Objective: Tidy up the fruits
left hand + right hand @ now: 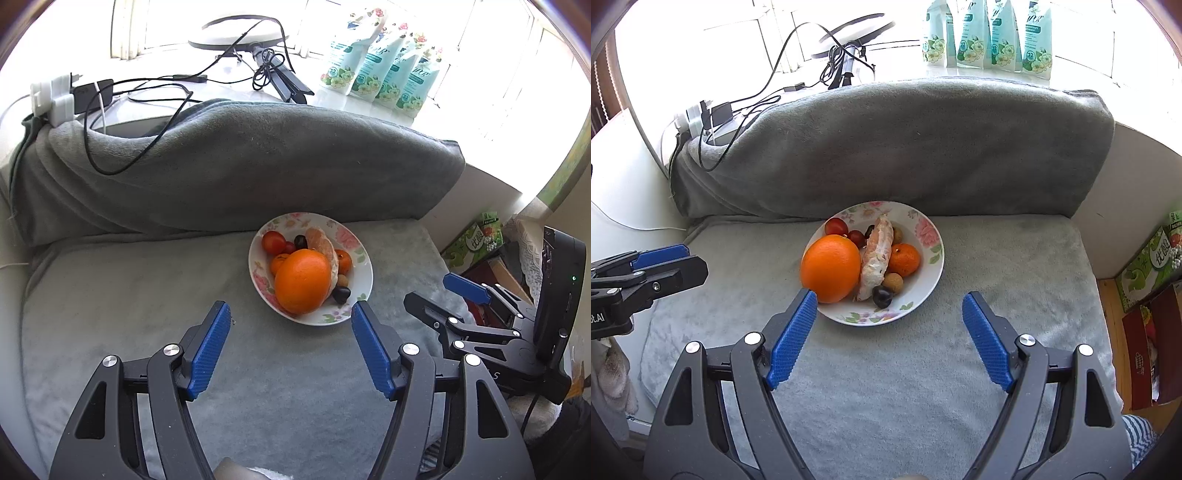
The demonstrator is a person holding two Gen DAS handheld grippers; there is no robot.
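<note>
1. A floral plate [929,236] sits on a grey cushioned seat [923,369], close to the grey blanket-covered backrest [905,147] at 12 o'clock.
2. On the plate, a large orange [831,267] fills the 9 o'clock side and overhangs the rim there.
3. A peeled citrus segment [877,258] leans against the large orange, running from 12 towards 6 o'clock across the middle of the plate.
4. A small mandarin [904,259] lies just beside the segment at 3 o'clock, with a tan longan [892,282] touching it below.
5. A dark plum-like fruit [882,296] rests at 6 o'clock; two red cherry tomatoes [836,226] sit at 11 o'clock.
6. The left gripper [291,312] hovers just short of the plate's near rim, its jaws spread wide and holding nothing.
7. The right gripper [890,304] likewise hovers near the plate's 6 o'clock edge, jaws spread and empty; its left blue pad [792,339] is next to the large orange in that view, though I cannot tell whether they touch.
8. Four pale green pouches [988,37] stand on the window ledge at 1 o'clock, and black cables [746,122] trail over the backrest at 10 o'clock.
</note>
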